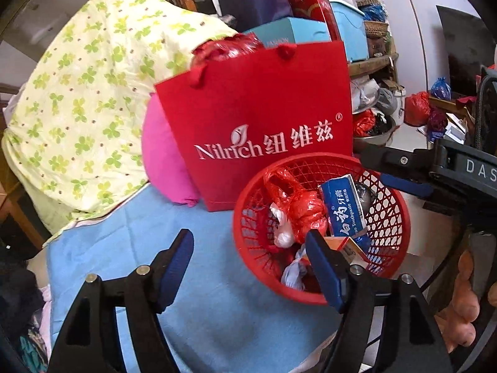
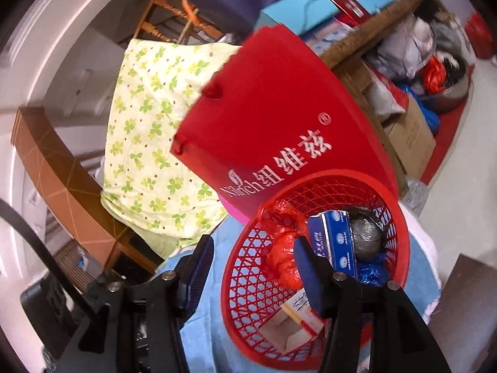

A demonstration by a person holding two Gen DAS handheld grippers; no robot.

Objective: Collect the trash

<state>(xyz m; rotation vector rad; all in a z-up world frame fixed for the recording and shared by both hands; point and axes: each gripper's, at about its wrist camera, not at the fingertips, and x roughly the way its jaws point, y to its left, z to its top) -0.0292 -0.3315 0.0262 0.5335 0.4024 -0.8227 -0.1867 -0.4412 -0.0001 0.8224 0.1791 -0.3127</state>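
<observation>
Red plastic mesh forms the basket (image 1: 248, 217) (image 2: 245, 267) that sits on a blue cloth (image 1: 217, 295) (image 2: 205, 335), just in front of a red paper bag (image 1: 257, 118) (image 2: 279, 118). Inside lie a blue toothpaste box (image 1: 344, 208) (image 2: 340, 242), a crumpled red plastic bag (image 1: 298, 208) (image 2: 282, 255), a grey foil ball (image 2: 366, 236) and a small open carton (image 2: 292, 326). Both the left tongs (image 1: 248, 267) and the right tongs (image 2: 253, 270) are released, nothing between their blue pads, each hanging over the basket's near rim.

We are seeing a red lattice basket (image 1: 248, 217) sitting on the blue cloth, holding a crumpled red plastic bag (image 1: 298, 208), a blue toothpaste box (image 1: 343, 208) standing tilted, a grey foil ball (image 2: 366, 237) and an open carton (image 2: 292, 323).
</observation>
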